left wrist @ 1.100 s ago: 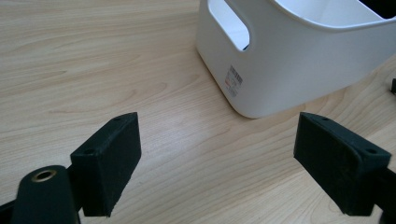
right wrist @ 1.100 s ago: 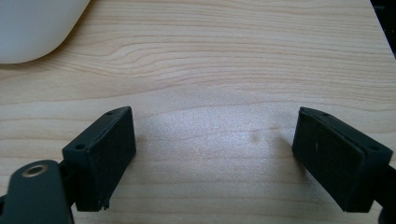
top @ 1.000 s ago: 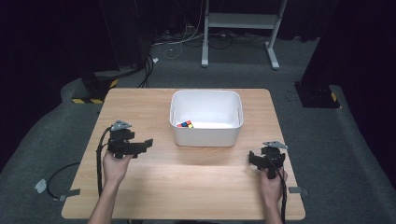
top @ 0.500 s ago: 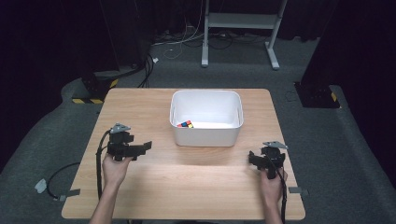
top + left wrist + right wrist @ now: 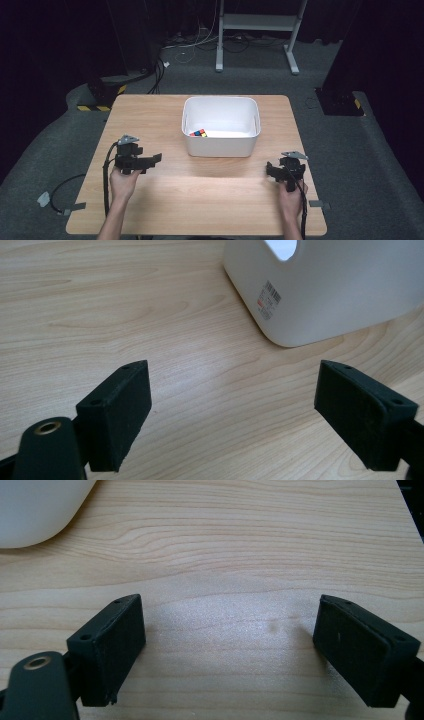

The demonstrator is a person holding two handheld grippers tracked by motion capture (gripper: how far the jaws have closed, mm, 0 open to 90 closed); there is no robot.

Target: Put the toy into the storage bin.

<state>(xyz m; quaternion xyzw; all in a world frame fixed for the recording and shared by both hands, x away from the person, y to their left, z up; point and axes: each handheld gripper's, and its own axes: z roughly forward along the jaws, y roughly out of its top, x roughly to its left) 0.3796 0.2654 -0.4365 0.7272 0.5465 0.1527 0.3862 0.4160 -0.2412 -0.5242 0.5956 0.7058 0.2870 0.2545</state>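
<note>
A white plastic bin (image 5: 220, 145) stands at the middle of the wooden table (image 5: 210, 195), and a small multicoloured cube (image 5: 199, 133) lies inside it at the left. My left gripper (image 5: 151, 162) rests low over the table left of the bin, its jaws pointing toward the bin's near left corner. Seen from the left gripper view, this gripper (image 5: 232, 377) is open over bare wood, with the bin's labelled wall (image 5: 325, 295) ahead. My right gripper (image 5: 272, 170) sits right of the bin near the front. It (image 5: 227, 607) is open too, nothing between its pads.
The bin's rounded corner (image 5: 35, 510) shows at the upper left of the right gripper view. Cables trail from both grippers over the table's front edge. Dark carpet, a white frame stand (image 5: 257, 22) and black equipment lie beyond the table.
My left gripper has slid a little toward the table's front edge. The right gripper, the bin and the cube stay where they were.
</note>
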